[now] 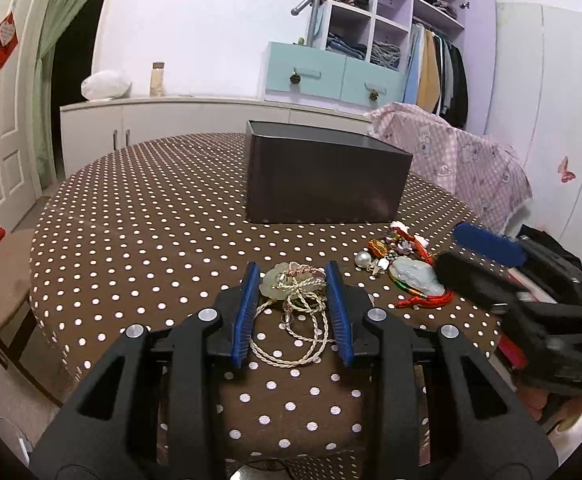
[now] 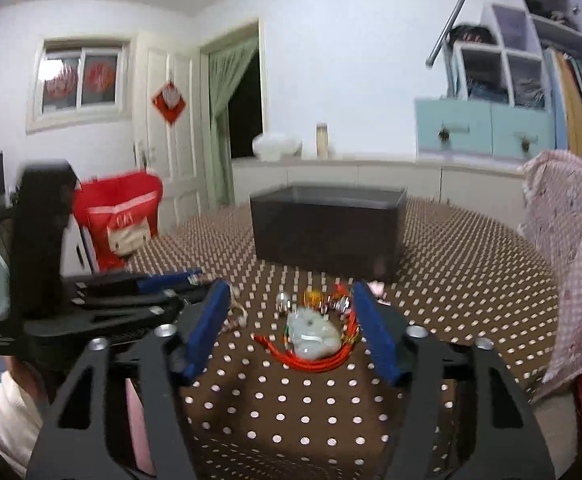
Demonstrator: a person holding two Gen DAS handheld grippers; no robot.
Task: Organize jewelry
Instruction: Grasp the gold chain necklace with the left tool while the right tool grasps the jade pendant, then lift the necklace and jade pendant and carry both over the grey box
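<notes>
Two hand-held grippers, left (image 1: 293,280) pinching cream cord necklace (image 1: 291,300), right (image 2: 291,304) half-open around jade pendant (image 2: 313,334)

Both grippers share one build: the left gripper (image 1: 293,276) and the right gripper (image 2: 287,300) have matte black slotted linkage arms, round silver pivot screws, and ribbed blue pads (image 1: 245,312). A white sleeve (image 2: 5,420) shows at lower left.

Both wrist cams sit low over the counter's (image 1: 139,216) near edge, tilted slightly down, looking across it to the dark box (image 1: 323,176) and the far wall. Left cam aims more rightward, catching the right gripper (image 1: 487,252); right cam catches the left gripper (image 2: 167,280). Shared: box, both pendants, shelving.
</notes>
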